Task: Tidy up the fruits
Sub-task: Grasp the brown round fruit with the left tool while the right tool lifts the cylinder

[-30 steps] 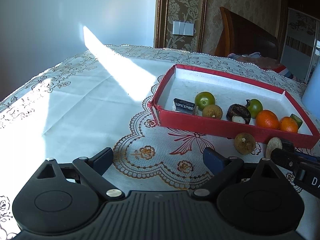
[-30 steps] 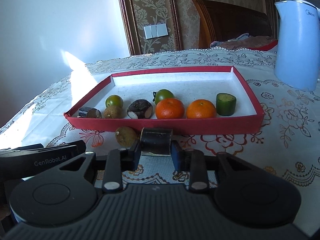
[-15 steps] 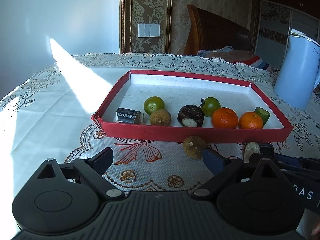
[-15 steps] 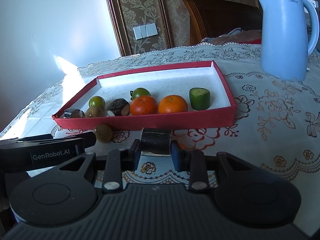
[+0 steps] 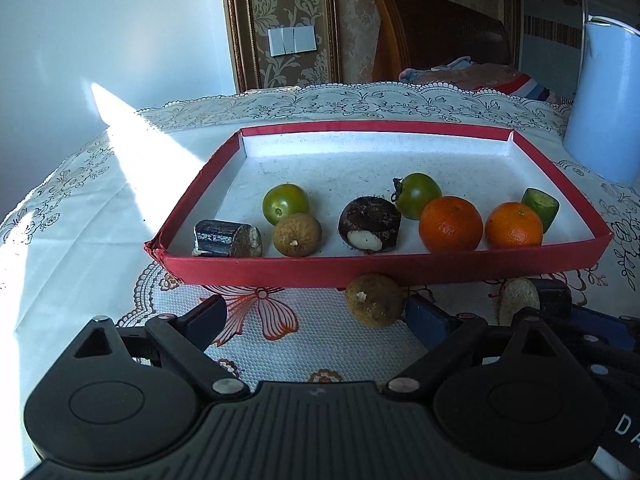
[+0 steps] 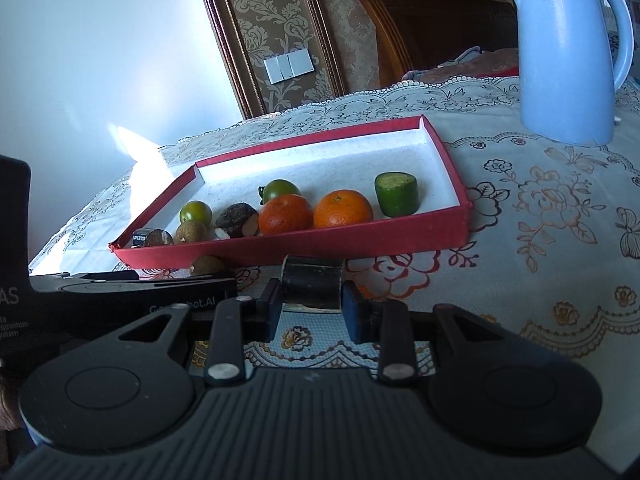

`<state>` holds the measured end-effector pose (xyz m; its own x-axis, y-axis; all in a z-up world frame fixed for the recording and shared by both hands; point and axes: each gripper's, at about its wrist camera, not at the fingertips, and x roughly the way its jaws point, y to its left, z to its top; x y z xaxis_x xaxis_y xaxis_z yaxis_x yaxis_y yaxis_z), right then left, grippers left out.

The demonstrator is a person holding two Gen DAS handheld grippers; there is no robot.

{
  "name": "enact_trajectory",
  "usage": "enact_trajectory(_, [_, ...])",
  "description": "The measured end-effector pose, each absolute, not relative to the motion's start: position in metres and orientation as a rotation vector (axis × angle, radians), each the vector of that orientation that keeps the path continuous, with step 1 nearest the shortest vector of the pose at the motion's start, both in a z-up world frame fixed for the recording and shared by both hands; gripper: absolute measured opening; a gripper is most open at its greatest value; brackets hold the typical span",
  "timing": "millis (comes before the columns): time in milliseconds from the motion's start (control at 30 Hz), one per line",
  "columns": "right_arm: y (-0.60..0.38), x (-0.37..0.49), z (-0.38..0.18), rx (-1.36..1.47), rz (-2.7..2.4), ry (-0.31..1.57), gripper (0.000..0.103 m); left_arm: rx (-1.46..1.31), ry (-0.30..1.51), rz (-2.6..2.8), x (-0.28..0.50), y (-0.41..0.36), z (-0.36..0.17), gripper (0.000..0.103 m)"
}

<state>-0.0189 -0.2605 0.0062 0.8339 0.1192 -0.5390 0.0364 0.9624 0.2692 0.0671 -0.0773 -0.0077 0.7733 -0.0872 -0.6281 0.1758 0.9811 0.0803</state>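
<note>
Gripped between the closed fingers of the right gripper, a dark sugarcane piece was held just short of the red tray. The left gripper was spread open beside a loose longan on the table. A low carry, it was judged, could snag the tray's front wall and jolt the fruit inside.

The tray is red outside with a white, speckled floor. In it lie 2 orange mandarins, 2 green tomatoes, a brown longan, a dark purple mangosteen showing white flesh, and a green cucumber piece. The tablecloth is white lace with brown flowers and red butterflies. The kettle is pale blue. The wallpaper bears a beige damask pattern.
</note>
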Motion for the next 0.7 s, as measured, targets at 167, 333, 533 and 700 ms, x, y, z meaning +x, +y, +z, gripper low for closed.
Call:
enact_trajectory(167, [-0.2624,-0.0196,0.006,0.286,0.036,0.583,0.03,0.14,0.674,-0.136,0.0688,-0.0797,-0.0082,0.096])
enact_trajectory(333, [-0.2624,-0.0204,0.006,0.286,0.034,0.583,0.03,0.147,0.664,-0.151,0.0678,-0.082,-0.0078,0.09])
enact_trajectory(533, [-0.2613,-0.0198,0.0063,0.28,0.031,0.584,0.03,0.144,0.655,-0.182,0.0643,-0.0836,-0.0079,0.074])
enact_trajectory(700, [-0.2603,-0.0193,0.0061,0.268,0.028,0.587,0.03,0.144,0.649,-0.201,0.0617,-0.085,-0.0075,0.066])
